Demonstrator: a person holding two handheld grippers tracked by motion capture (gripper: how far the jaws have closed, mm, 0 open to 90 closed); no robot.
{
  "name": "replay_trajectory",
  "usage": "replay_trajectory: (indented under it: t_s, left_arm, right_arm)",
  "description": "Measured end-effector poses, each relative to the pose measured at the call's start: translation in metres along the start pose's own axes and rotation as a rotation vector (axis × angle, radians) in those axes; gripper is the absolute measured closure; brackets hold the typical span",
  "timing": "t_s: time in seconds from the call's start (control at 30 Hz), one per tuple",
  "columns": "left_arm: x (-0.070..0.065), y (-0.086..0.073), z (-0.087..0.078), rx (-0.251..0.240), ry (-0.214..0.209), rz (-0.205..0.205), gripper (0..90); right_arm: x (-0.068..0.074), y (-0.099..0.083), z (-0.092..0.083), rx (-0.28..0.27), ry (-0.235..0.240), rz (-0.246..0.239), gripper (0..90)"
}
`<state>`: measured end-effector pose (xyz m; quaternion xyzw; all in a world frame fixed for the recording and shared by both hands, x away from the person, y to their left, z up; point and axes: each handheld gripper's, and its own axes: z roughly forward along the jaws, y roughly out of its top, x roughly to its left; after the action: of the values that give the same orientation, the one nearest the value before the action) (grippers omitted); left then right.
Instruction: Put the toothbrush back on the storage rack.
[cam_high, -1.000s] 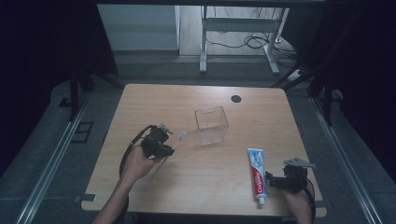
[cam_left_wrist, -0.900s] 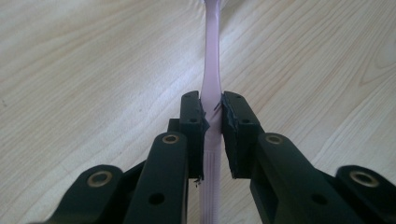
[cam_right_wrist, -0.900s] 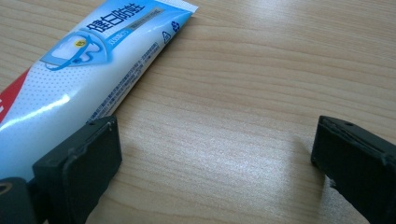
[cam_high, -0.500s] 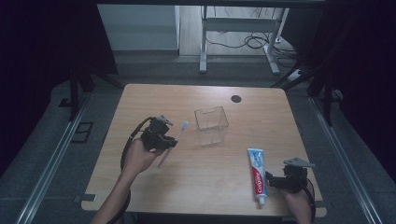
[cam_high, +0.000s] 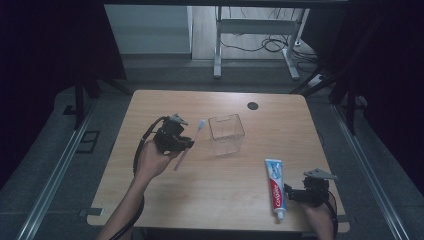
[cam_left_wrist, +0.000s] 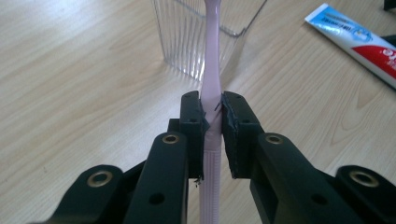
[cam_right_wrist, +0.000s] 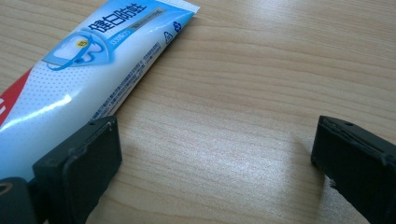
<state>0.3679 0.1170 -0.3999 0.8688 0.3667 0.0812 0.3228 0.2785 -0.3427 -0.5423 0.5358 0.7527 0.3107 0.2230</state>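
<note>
In the high view, the left gripper (cam_high: 184, 142) is raised over the left half of the pale wooden table (cam_high: 220, 200), clamped on a slim pink plastic toothbrush (cam_high: 190, 145) whose white head points far and right, just beside the clear plastic box (cam_high: 226, 135); the handle end slants down toward the near side; the right gripper (cam_high: 290, 194) rests at the near right corner, just beside the blue, white and red toothpaste tube (cam_high: 275, 189); a small black disc (cam_high: 253, 105) lies far off.

In the left gripper view, the pads grasp the toothbrush (cam_left_wrist: 211, 93) by its shaft, handle running on below them, the ribbed box wall (cam_left_wrist: 187, 42) just beyond; the tube (cam_left_wrist: 359, 42) lies at far right.

In the right gripper view, the jaws stand wide apart, released, bare wood between them; the tube (cam_right_wrist: 84, 79) lies outside the left jaw, its printed lettering legible.
</note>
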Motion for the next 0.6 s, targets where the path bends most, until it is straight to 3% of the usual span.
replay_trajectory:
  t_s: [0.6]
  left_arm:
    - [0.004,0.030,-0.001,-0.097,0.016,-0.002,79.2]
  right_arm:
    - [0.000,0.000,0.000,-0.002,0.002,-0.005,1.3]
